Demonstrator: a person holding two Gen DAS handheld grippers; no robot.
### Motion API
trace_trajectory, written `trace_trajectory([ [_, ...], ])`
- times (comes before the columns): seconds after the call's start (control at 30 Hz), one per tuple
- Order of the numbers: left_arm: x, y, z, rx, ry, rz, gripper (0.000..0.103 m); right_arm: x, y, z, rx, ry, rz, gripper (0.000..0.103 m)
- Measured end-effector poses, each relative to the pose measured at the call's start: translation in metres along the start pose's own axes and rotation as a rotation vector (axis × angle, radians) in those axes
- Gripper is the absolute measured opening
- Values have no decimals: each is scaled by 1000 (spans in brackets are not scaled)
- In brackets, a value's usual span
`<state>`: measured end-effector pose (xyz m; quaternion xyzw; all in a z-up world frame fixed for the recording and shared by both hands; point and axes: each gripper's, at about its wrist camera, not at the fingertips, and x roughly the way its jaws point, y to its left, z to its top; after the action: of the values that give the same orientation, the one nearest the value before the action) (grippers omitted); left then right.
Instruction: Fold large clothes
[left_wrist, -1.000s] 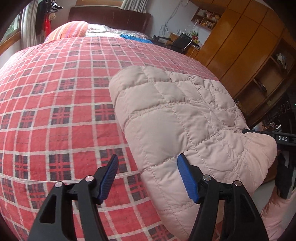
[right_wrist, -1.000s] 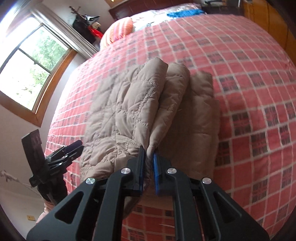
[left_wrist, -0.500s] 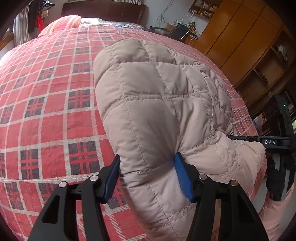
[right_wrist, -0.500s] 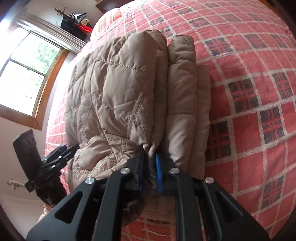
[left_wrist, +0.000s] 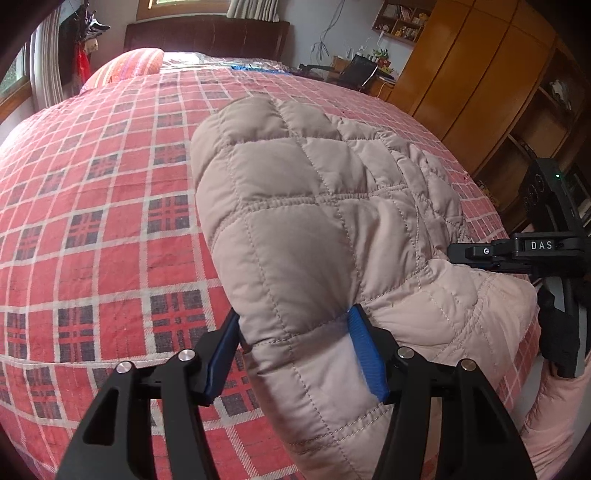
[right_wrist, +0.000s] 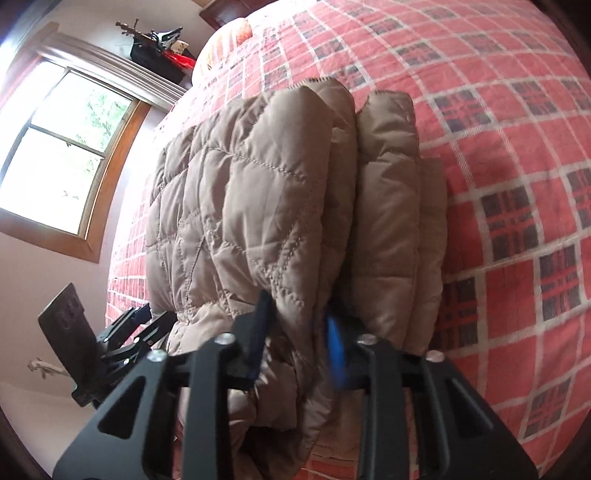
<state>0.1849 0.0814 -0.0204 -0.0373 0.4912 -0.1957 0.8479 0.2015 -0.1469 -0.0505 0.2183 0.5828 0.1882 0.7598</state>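
Left wrist view: a quilted beige jacket (left_wrist: 317, 206), folded into a thick bundle, lies on a bed covered by a red plaid bedspread (left_wrist: 96, 206), its near end overhanging the bedspread's front edge. The left gripper (left_wrist: 295, 350) has its blue-padded fingers (left_wrist: 364, 354) spread to either side of the jacket's near corner, the puffy fabric bulging between them; the jaws stand wide and whether they press the cloth cannot be told. To the right of the jacket, the right gripper (left_wrist: 480, 254) reaches in sideways at a fold on the bundle's far edge. Beyond the jacket, at the head of the bed, lie a striped pillow (left_wrist: 129, 66) and a dark headboard (left_wrist: 207, 35); wooden wardrobes (left_wrist: 480, 74) stand to the jacket's right.

Right wrist view: the same jacket (right_wrist: 258, 192) shows as stacked layers on the bedspread (right_wrist: 517, 166). The right gripper (right_wrist: 299, 332) straddles one thick fold of it, jaws partly apart with the fabric filling the gap. The left gripper (right_wrist: 140, 321) sits at the jacket's left corner, below a window (right_wrist: 62, 158)
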Motion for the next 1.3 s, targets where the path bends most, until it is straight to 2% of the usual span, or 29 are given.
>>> trace_trajectory([
  [0.1, -9, -11, -2, 26, -31, 51, 60, -16, 4, -4, -13, -35, 18, 12],
  [0.17, -14, -20, -2, 50, -53, 69, 60, -28, 5, -7, -24, -60, 12, 11],
  [0.43, -29, -42, -5, 108, -96, 60, 60, -60, 4, -24, -32, -134, -25, 10],
  [0.57, -22, -44, -3, 120, -84, 68, 61, -49, -9, -26, -3, -112, -52, 11],
  [0.73, -8, -39, 0, 116, -63, 64, 67, -30, -26, -28, 23, -67, -72, 12],
  [0.93, 0, -34, -4, 110, -56, 56, 69, -17, -24, -35, 29, -59, -79, 13],
  [1.0, 0, -34, -4, 109, -58, 60, 70, -19, -22, -34, 23, -65, -70, 16],
  [1.13, -8, -31, -4, 103, -60, 54, 70, -39, -28, -38, 12, -108, -50, 29],
  [1.2, -18, -29, -5, 92, -67, 50, 68, -55, -25, -46, 5, -143, -44, 34],
  [1.3, -35, -27, -13, 82, -87, 54, 68, -79, -23, -67, -3, -177, 13, 38],
])
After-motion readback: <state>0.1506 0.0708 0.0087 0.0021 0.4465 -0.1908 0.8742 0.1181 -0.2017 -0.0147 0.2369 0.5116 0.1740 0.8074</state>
